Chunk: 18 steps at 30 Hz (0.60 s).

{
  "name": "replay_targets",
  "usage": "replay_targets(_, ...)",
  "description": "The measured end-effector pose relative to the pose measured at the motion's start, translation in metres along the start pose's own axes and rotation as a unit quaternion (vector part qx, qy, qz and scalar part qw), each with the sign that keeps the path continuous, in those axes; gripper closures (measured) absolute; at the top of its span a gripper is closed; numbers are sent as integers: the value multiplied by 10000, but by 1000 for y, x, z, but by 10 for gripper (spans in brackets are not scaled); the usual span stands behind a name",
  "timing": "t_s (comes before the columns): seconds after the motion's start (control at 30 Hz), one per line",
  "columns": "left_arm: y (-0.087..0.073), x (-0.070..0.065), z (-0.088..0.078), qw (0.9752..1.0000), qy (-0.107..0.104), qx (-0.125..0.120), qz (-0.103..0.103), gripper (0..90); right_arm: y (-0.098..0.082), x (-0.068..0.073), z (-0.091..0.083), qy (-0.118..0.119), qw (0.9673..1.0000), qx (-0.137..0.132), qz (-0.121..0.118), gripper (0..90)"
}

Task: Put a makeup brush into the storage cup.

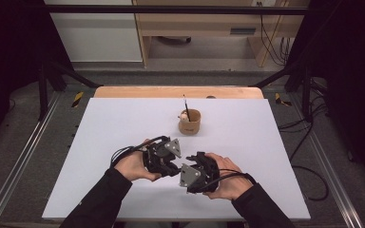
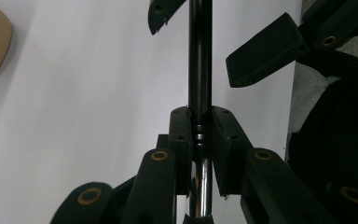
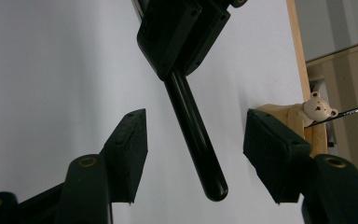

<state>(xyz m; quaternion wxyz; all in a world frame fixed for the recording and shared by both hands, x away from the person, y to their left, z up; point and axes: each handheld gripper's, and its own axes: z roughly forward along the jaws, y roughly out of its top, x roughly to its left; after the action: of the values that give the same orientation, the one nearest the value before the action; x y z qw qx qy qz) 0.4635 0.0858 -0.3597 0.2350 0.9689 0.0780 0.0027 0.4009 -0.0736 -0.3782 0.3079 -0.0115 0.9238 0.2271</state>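
Pen (image 2: 200, 60) clamped in left gripper (image 2: 200, 135); right gripper (image 3: 196, 158) (at its 4 o'clock) gapes around it, grasp pending.

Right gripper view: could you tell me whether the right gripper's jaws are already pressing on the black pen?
No, the black pen hangs between the right gripper's pads with white table showing on both sides.

pen (image 3: 193, 126): glossy black, smooth | cup (image 1: 190, 121): pale wood | table (image 1: 123, 128): matt white
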Motion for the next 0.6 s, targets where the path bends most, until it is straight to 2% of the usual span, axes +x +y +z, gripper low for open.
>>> replay_targets(0.07,0,0,0,10000,-17,2,-23,787,0,1,0,16,10000,6,1,436)
replay_targets(0.23,1,-2,1,10000,-61,19,1,787,-2,1,1,45,9997,50,-244,490)
replay_targets(0.4,2,-4,3,10000,-83,-14,-26,787,-2,4,2,94,9994,48,-340,538)
replay_targets(0.5,3,-4,2,9999,-91,53,77,787,-3,5,3,101,9990,55,-430,568)
replay_targets(0.6,3,-4,3,9999,-97,62,70,787,-3,6,3,115,9987,58,-489,598)
